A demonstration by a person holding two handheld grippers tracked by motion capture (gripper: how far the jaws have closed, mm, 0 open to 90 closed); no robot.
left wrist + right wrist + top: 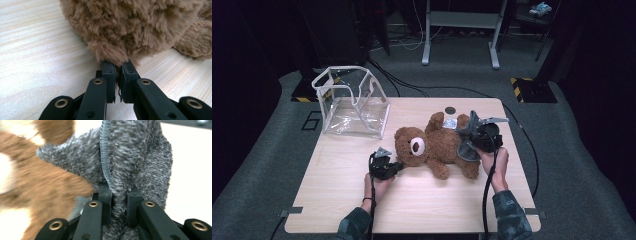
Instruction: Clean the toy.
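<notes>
Two sleeved forearms enter from the near edge of the high view, cut off there. Left claw [398, 166] lies on the desk [337, 195] at the near-left side of the teddy bear [432, 145]; in the left gripper view its jaws are clenched on a tuft of brown fur [112, 53] at the bear's lower edge, and which part of the bear this tuft belongs to cannot be made out at such close range. Right claw [468, 141], held by the person's right hand [494, 162], sits at the bear's right side, above the desk surface. In the right gripper view the right claw [119, 205] has its jaws pressed together on a fold of grey fleece garment [130, 157] with a ribbed seam [105, 152] running up its middle; the brown bear at the left of that view is blurred. How far the garment covers the bear's body is hidden behind the gripper in the high view. Lying on its back near the desk's centre, the bear has its head to the left. Clear plastic bag [354, 102] stands open at the far-left corner, well apart from the bear. Small dark disc [450, 110] lies near the far edge; what it is cannot be told.
</notes>
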